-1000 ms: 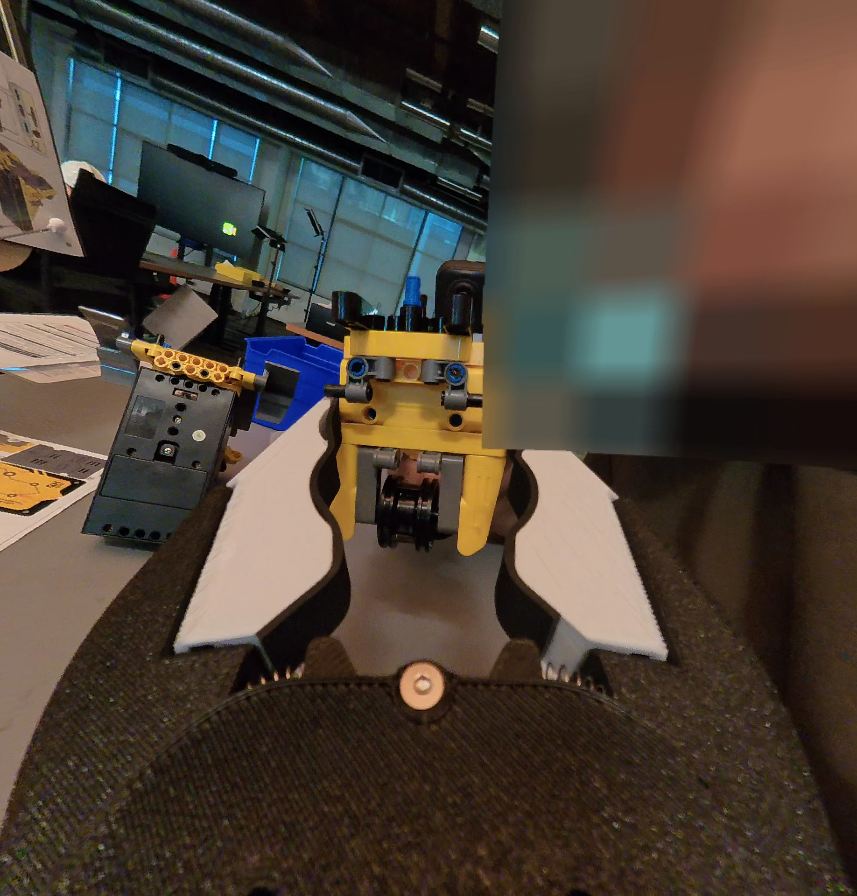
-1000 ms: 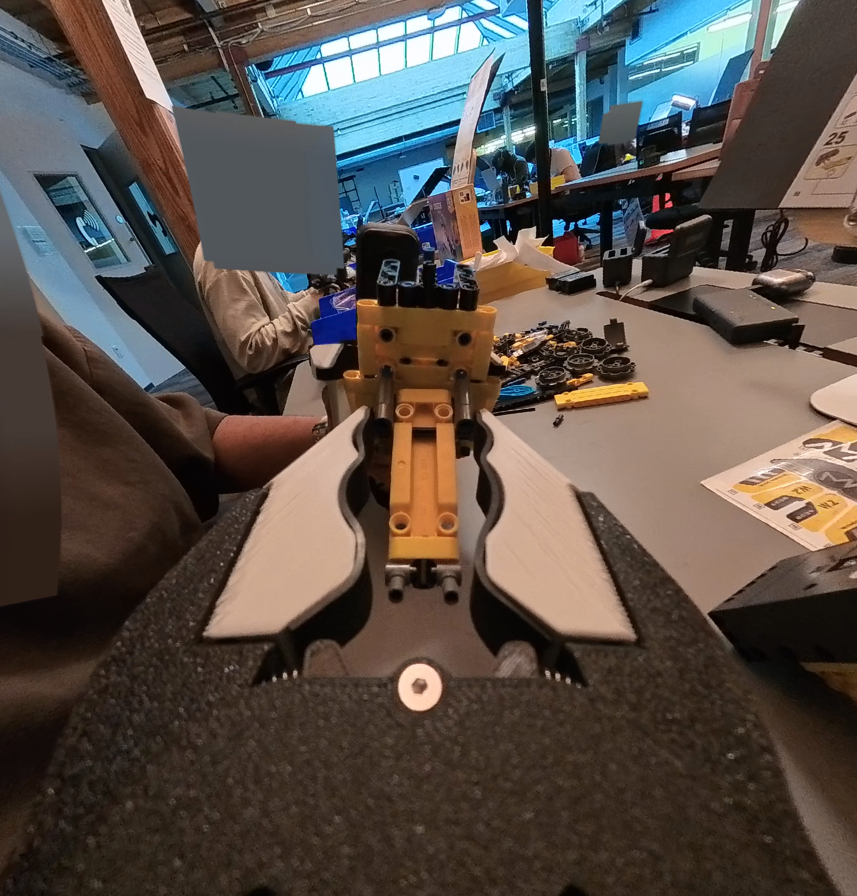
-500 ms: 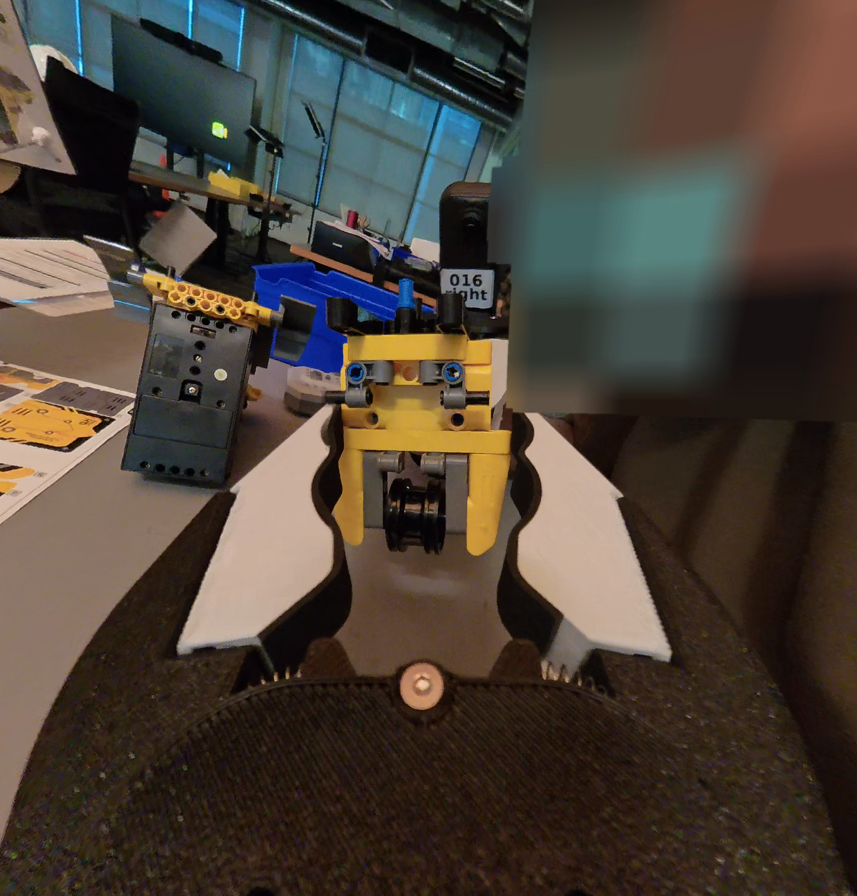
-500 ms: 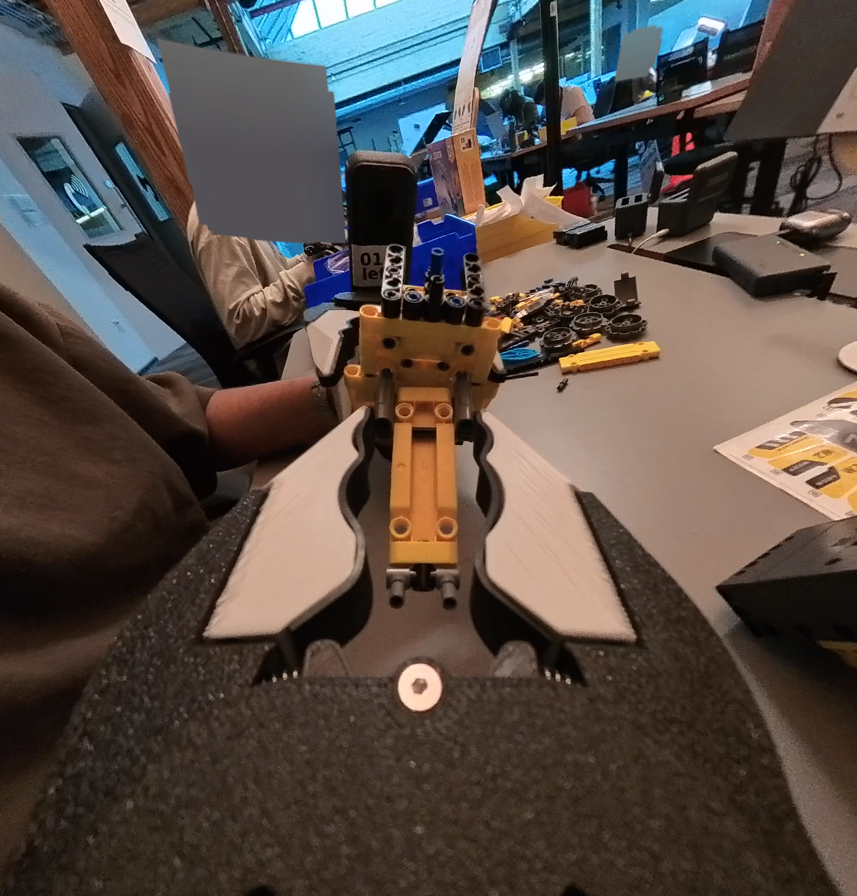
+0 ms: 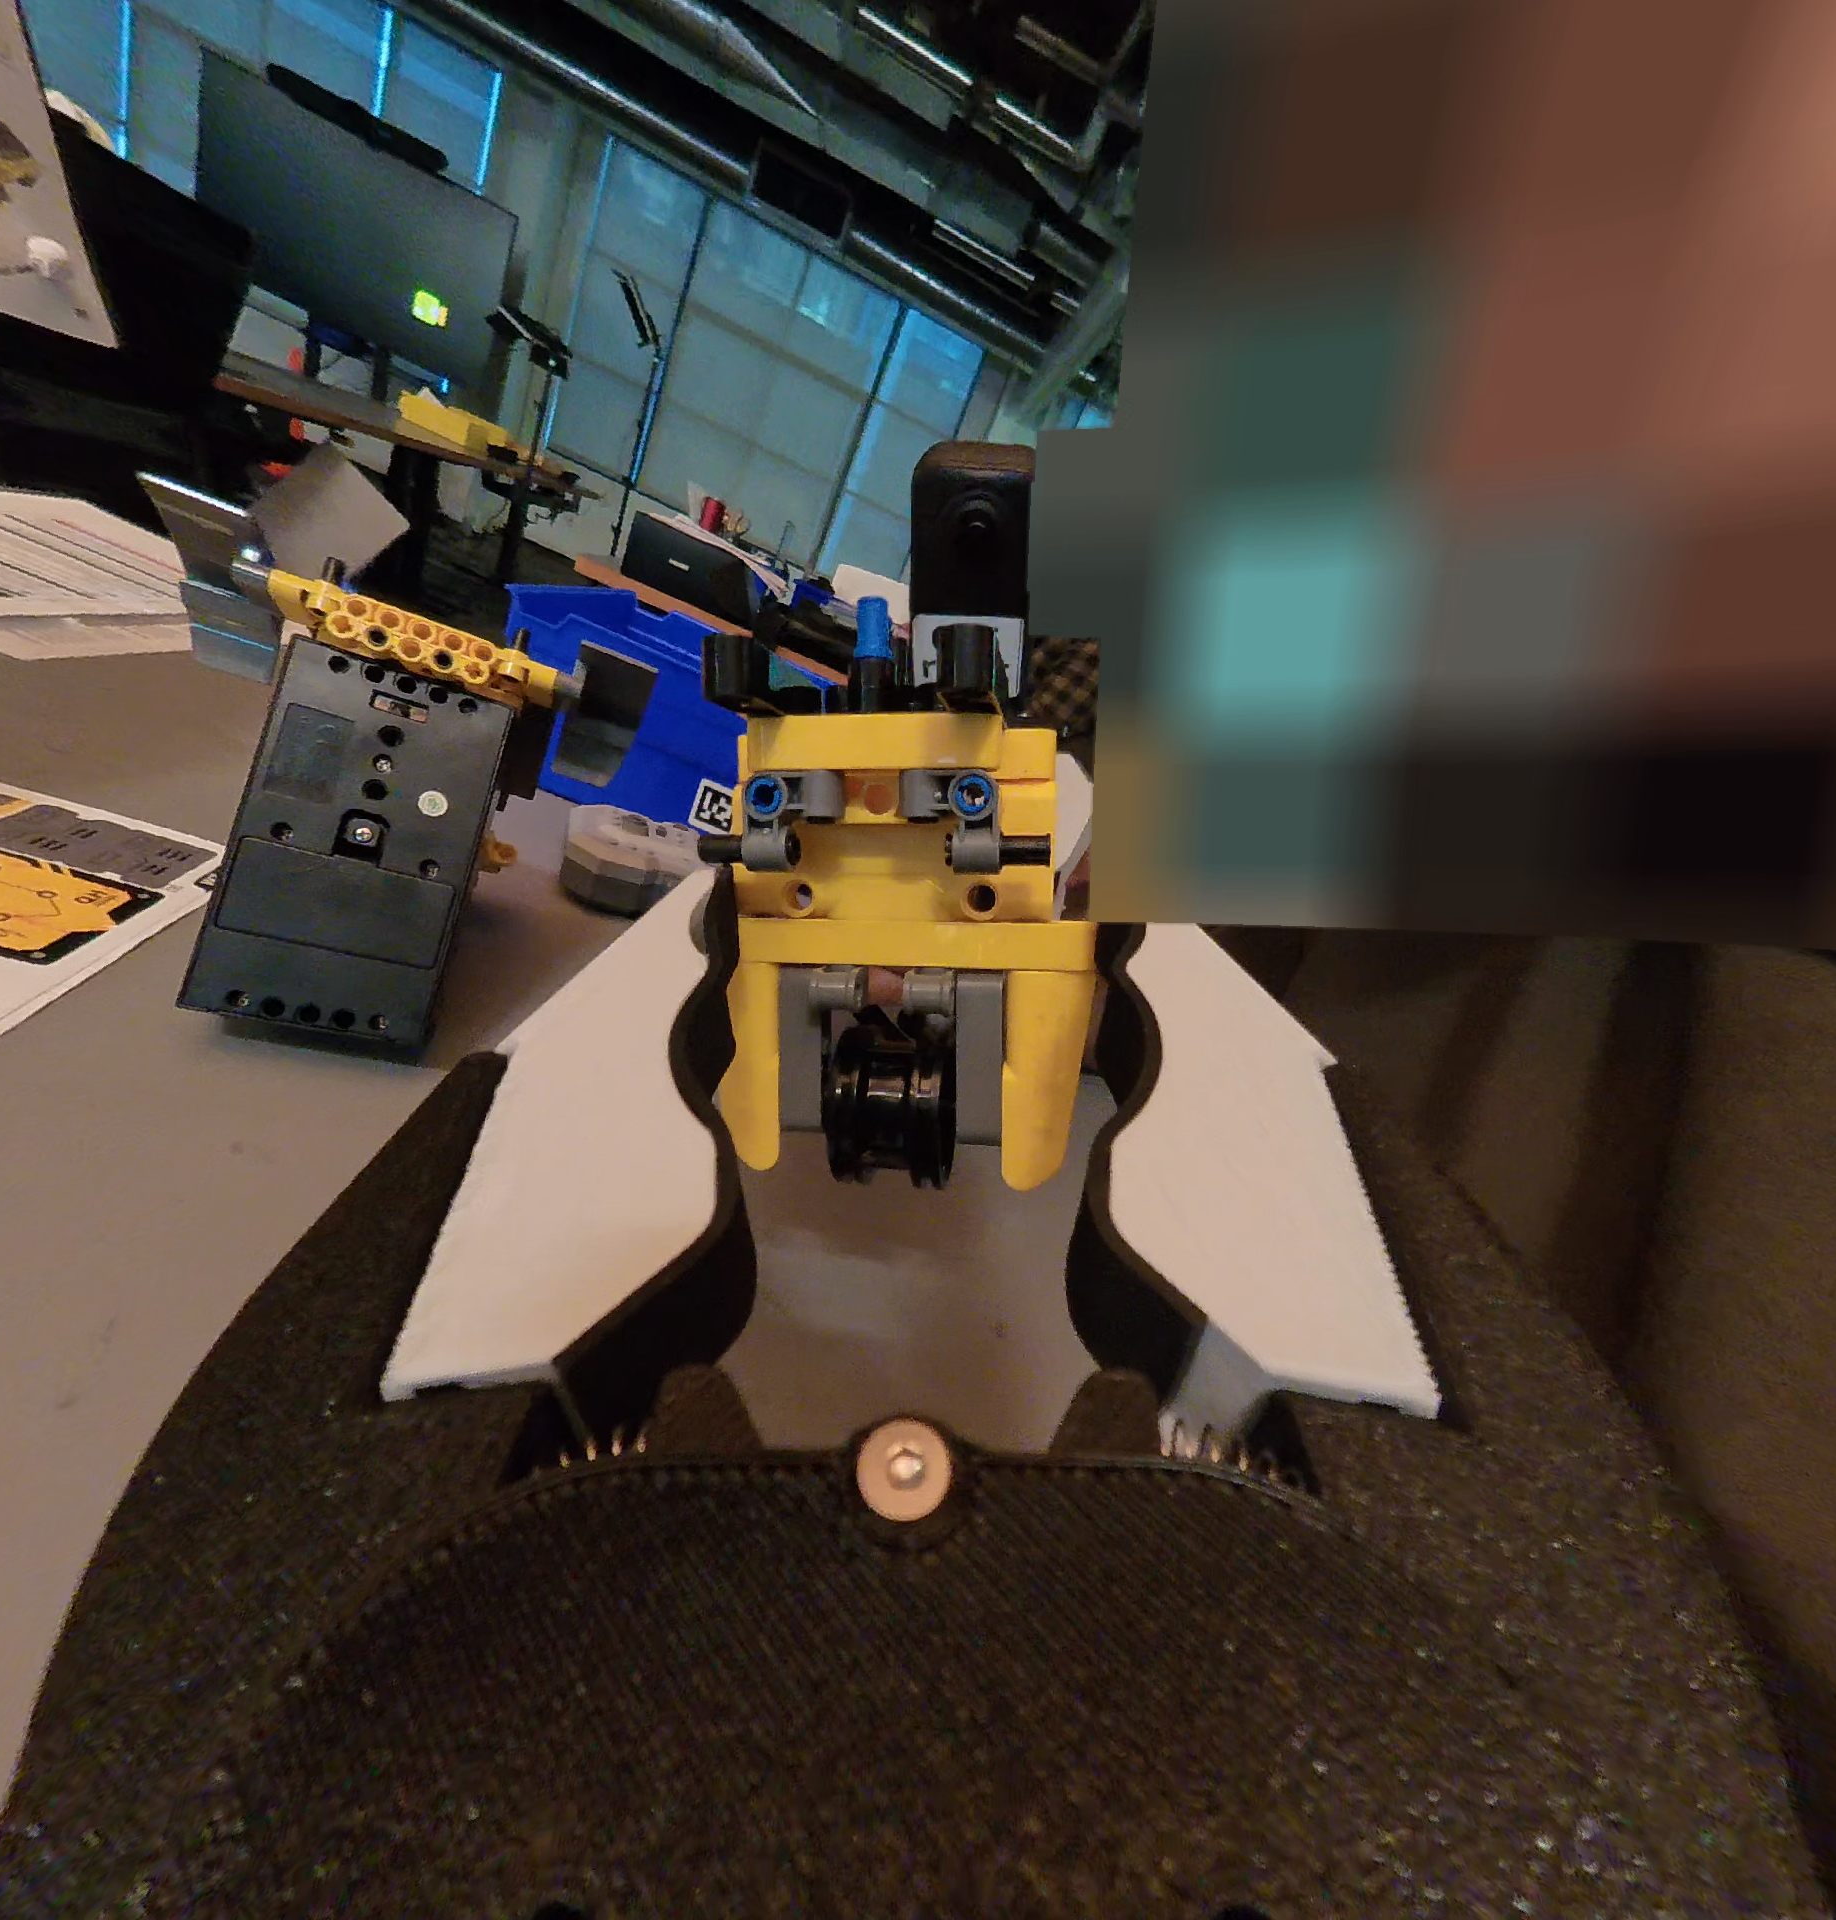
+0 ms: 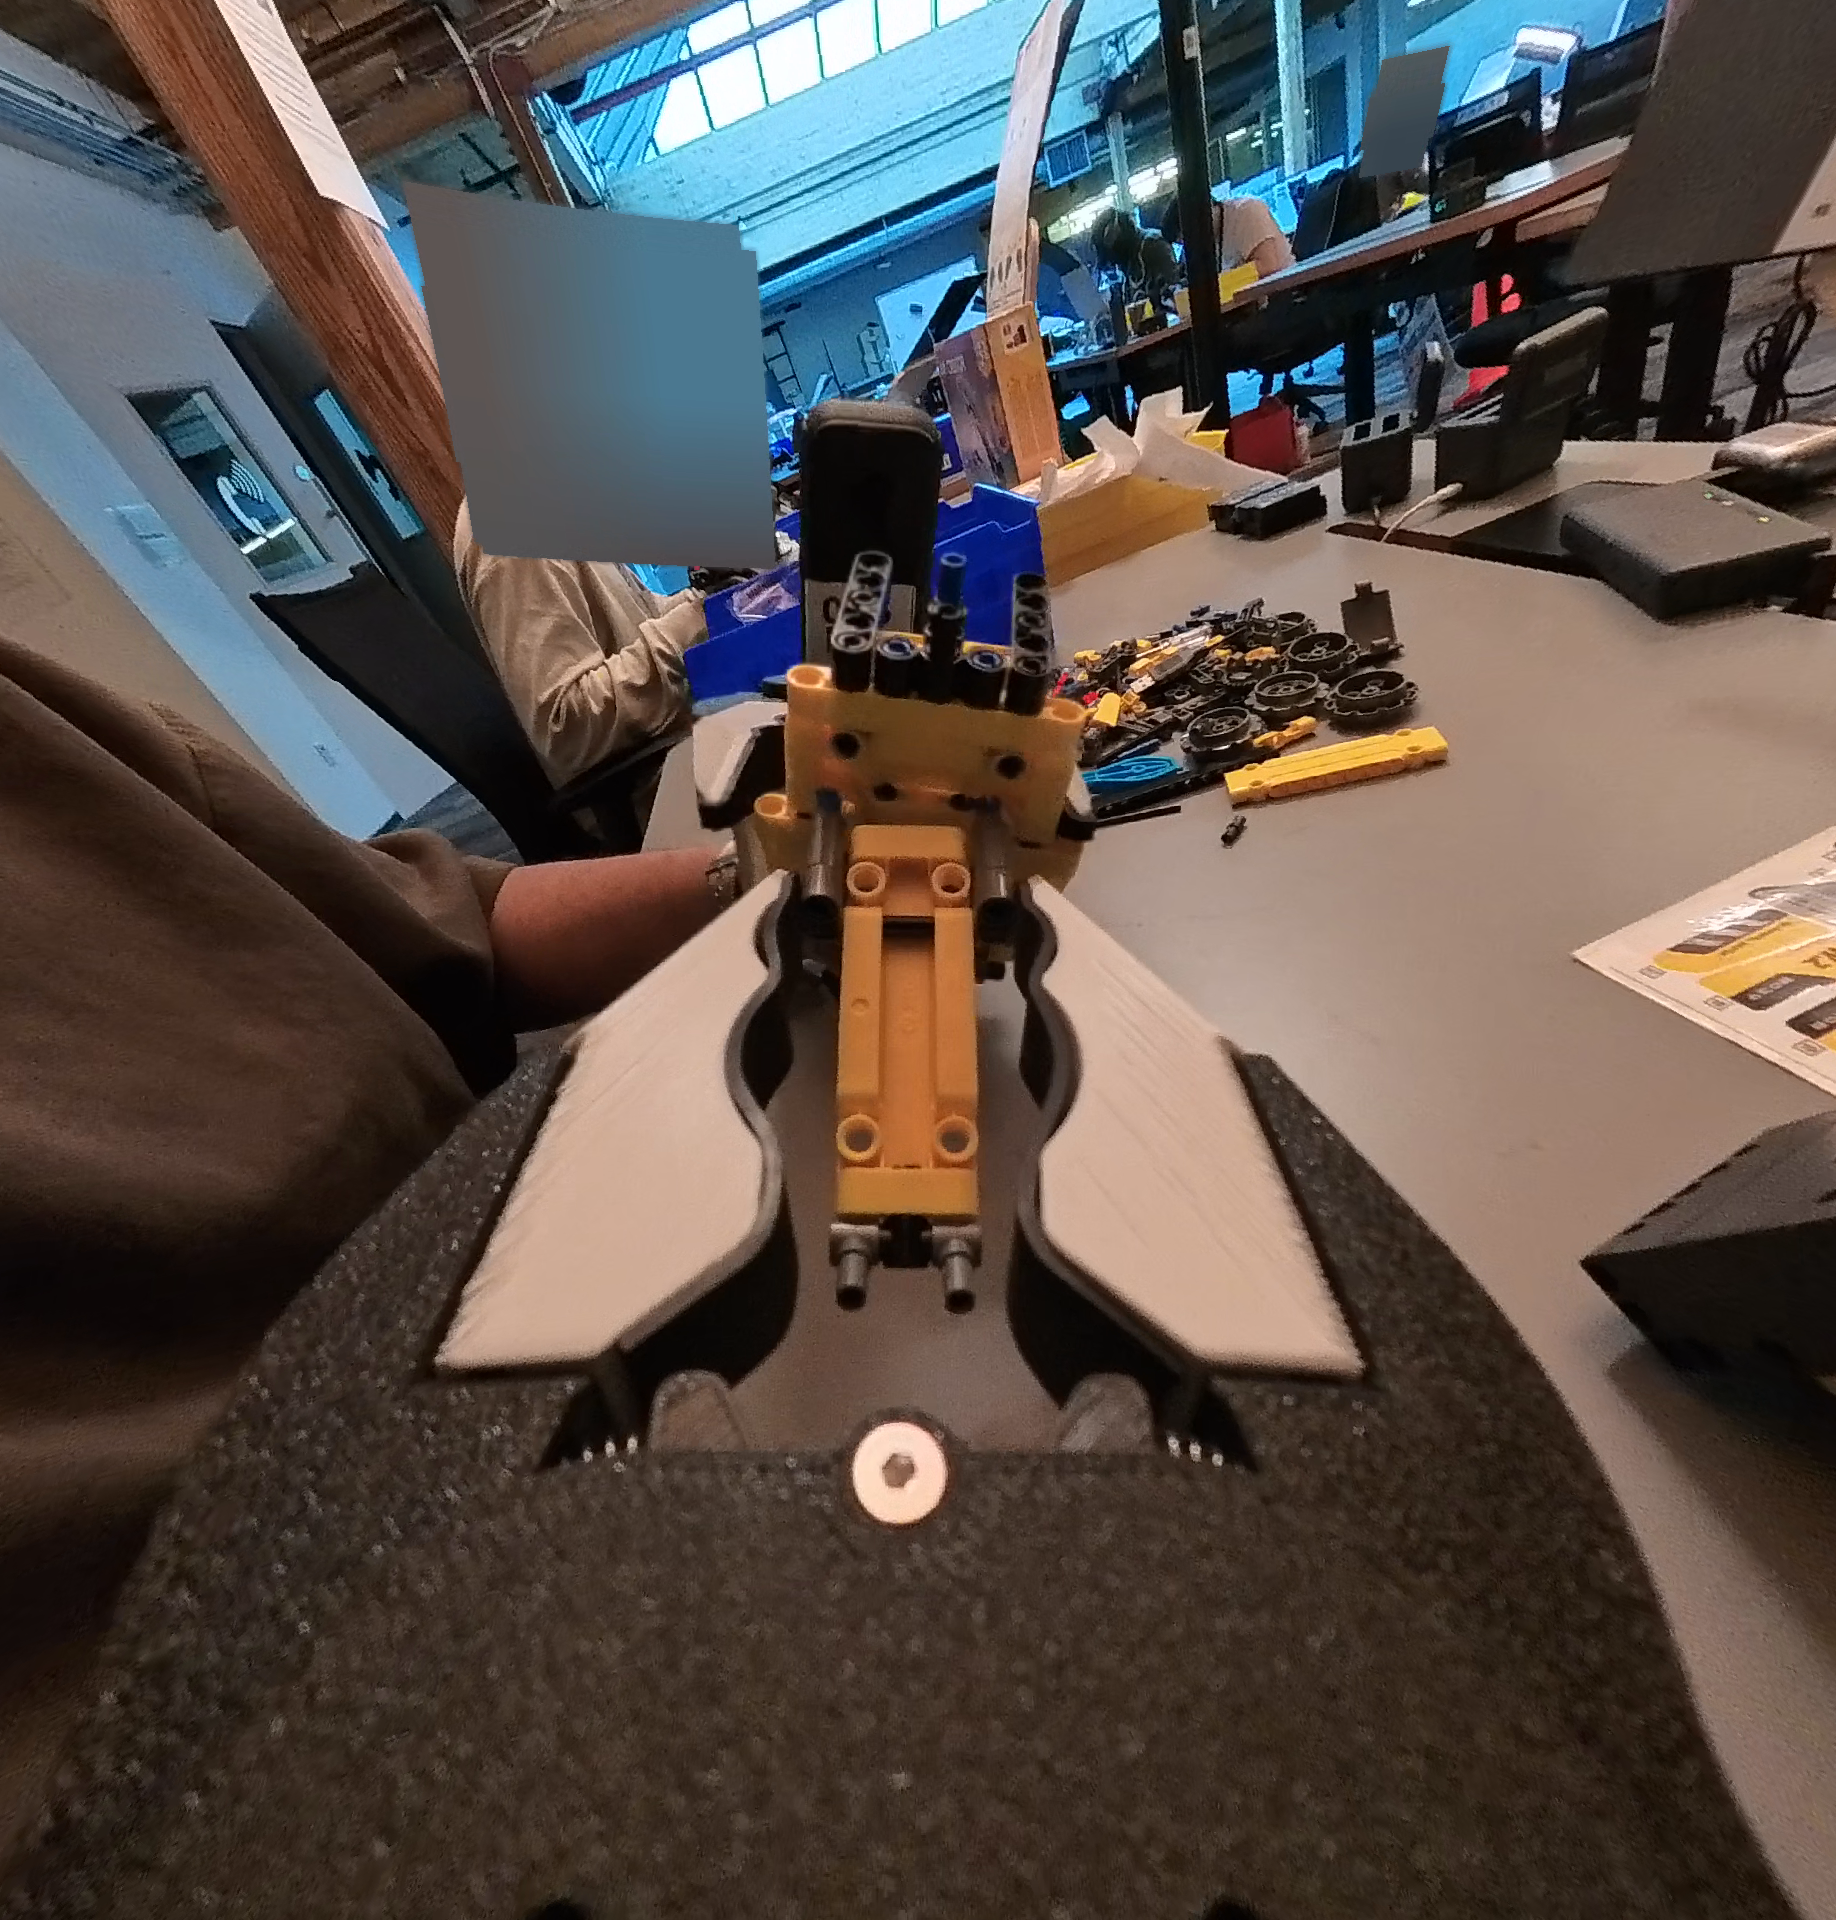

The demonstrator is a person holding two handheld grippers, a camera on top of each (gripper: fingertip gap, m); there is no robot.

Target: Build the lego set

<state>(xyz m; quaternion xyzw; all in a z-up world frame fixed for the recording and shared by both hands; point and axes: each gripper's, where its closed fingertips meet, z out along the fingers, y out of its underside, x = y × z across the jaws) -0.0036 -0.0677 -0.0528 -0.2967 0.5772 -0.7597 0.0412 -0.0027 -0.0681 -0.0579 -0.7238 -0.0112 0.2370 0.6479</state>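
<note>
Yellow plastic brick assembly with black pins and a black wheel (image 5: 898, 883) (image 6: 919, 831) held up above the grey counter (image 5: 114, 1195) (image 6: 1361, 966), clamped from opposite ends between both white-fingered tools. Left hand-held gripper (image 5: 909, 935) and right hand-held gripper (image 6: 903, 904) each levelled, facing one another, clenched on it. Black battery box with yellow beam (image 5: 348, 831) standing left, loose black and yellow parts (image 6: 1246, 696) well apart; open counter between.

Grey table (image 6: 1309, 935) bears loose bricks (image 6: 1246, 686), perhaps a manual (image 6: 1776, 987).

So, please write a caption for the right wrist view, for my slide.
Right gripper and left gripper hold a yellow brick assembly above a grey table with loose parts.
</note>
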